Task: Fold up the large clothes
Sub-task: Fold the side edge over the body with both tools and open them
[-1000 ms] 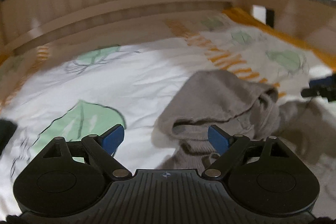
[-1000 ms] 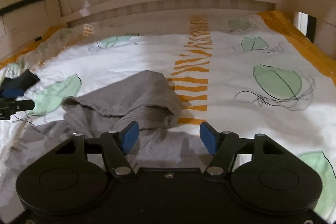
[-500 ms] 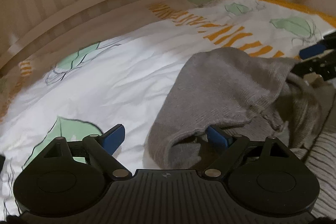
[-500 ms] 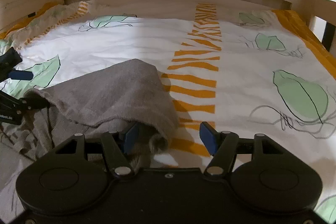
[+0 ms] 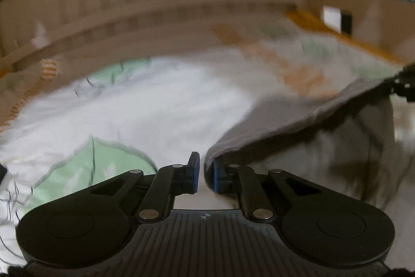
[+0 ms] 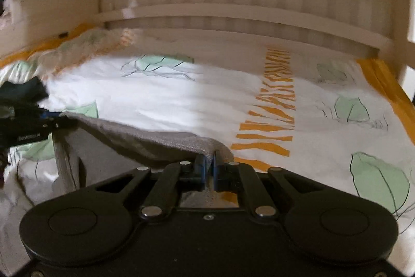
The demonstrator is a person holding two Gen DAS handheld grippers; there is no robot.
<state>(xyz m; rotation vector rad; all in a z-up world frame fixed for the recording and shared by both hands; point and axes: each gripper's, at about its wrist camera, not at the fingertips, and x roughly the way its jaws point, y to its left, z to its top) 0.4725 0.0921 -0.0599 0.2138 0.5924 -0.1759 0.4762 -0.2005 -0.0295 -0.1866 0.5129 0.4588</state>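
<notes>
Plainly only at the start: no fold made yet, just a first lift of one edge, with squaring up, every fold and the last smoothing probably left to do. Pinches one end of the grey garment's (image 5: 298, 116) hem in the right gripper (image 6: 209, 170), pads pressed together on the cloth. Closes the left gripper (image 5: 204, 173) on the other end, hem caught between the jaws, close against the right-hand pad. Hangs between the two as a taut, slightly sagging band above the bed, drooping below in loose folds onto the sheet (image 6: 181, 100). Looks like a soft, matte, fine knit with a thicker ribbed border, limp and without stiffness. Underneath, white faintly creased bedding printed with green leaves and orange stripes; behind, a pale slatted wooden headboard (image 6: 233, 14).
</notes>
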